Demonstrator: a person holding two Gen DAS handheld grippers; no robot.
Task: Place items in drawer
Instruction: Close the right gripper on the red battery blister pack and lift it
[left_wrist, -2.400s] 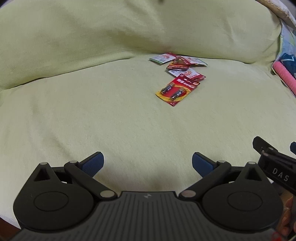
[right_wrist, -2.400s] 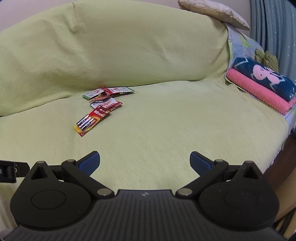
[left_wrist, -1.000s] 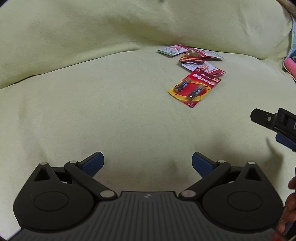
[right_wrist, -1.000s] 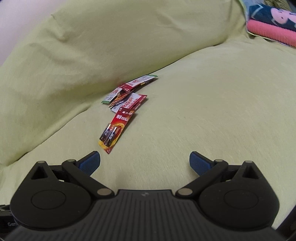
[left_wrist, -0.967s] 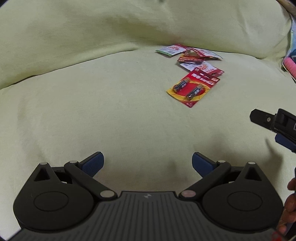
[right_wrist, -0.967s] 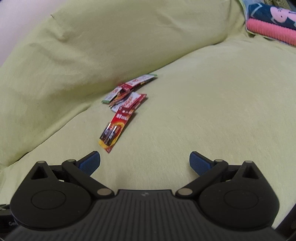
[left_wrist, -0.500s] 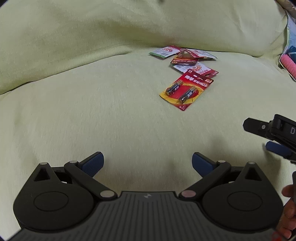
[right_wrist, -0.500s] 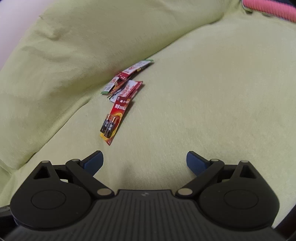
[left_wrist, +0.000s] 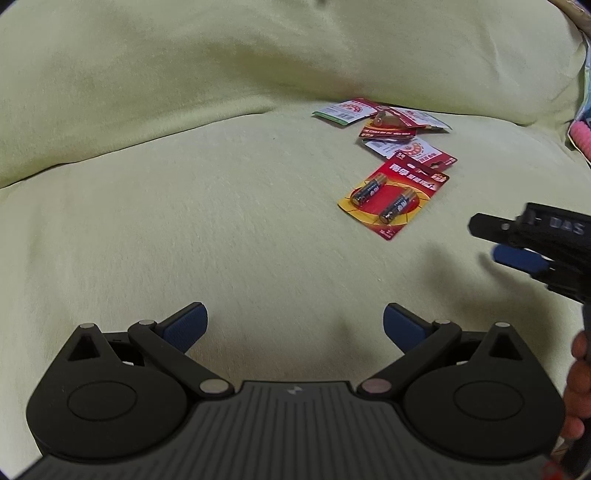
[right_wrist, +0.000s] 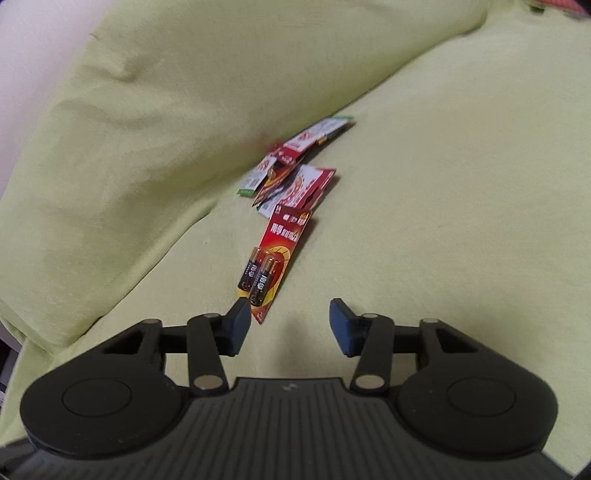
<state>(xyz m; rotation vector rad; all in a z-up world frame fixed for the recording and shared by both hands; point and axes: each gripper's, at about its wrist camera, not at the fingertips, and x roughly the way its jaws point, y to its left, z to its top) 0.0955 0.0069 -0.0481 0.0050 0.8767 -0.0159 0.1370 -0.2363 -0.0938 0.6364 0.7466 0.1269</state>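
Loose packets (right_wrist: 295, 173) crowd behind the battery card (right_wrist: 275, 258); my right gripper (right_wrist: 290, 325) hovers half-open at its near end, left gripper (left_wrist: 293, 325) wide apart.

1. Light is dim, warm and even, with no glare.
2. Soft shadows lie on the yellow-green cover (left_wrist: 221, 229) beneath the right gripper (left_wrist: 491, 240) and under the left gripper (left_wrist: 293, 321).
3. Fisheye curving bends both views, and the corners go dark.
4. The battery pack (right_wrist: 275, 258) looks slightly smeared in the right wrist view; its far cushions are soft.
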